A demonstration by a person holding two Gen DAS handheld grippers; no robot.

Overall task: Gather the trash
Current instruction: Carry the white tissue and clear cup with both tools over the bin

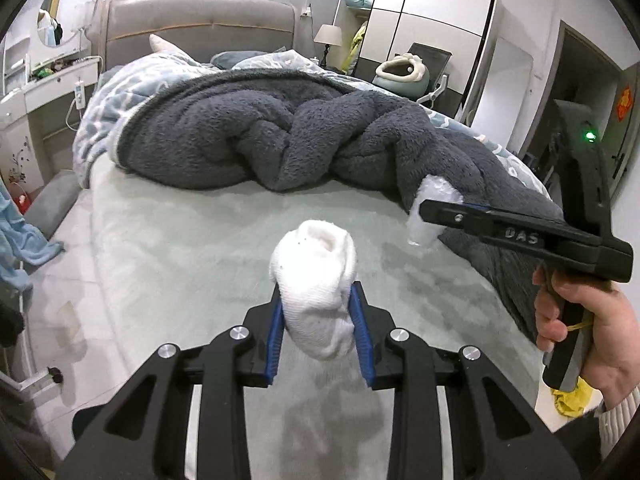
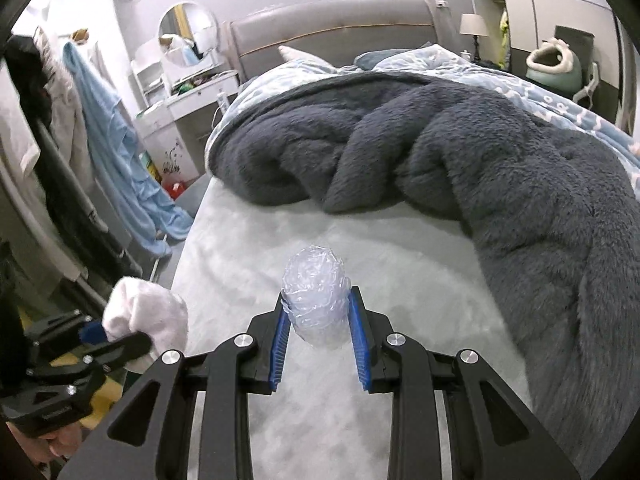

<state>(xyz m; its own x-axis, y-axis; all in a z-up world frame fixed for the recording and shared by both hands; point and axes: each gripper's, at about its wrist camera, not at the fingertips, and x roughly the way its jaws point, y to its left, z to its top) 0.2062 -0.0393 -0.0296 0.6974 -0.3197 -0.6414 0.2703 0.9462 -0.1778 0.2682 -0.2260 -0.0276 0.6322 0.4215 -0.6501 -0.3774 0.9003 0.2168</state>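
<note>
My bed (image 1: pixel 168 240): pale green sheet bare at foot end; dark grey fleece blanket (image 1: pixel 248 136) heaped across middle, patterned blue duvet (image 2: pixel 520 80) toward headboard.

A balled white sock (image 1: pixel 314 292) and crumpled clear plastic (image 2: pixel 316 300) (both claw-held) hang above the bed (image 1: pixel 180 240).

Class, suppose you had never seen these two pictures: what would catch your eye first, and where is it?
First, the white sock pinched upright in the left tongs over the pale bed sheet. Next, the crumpled clear plastic wad clamped in the right tongs, also above the sheet. Behind both, a heaped dark grey fleece blanket sprawls across the bed toward the padded headboard.
</note>
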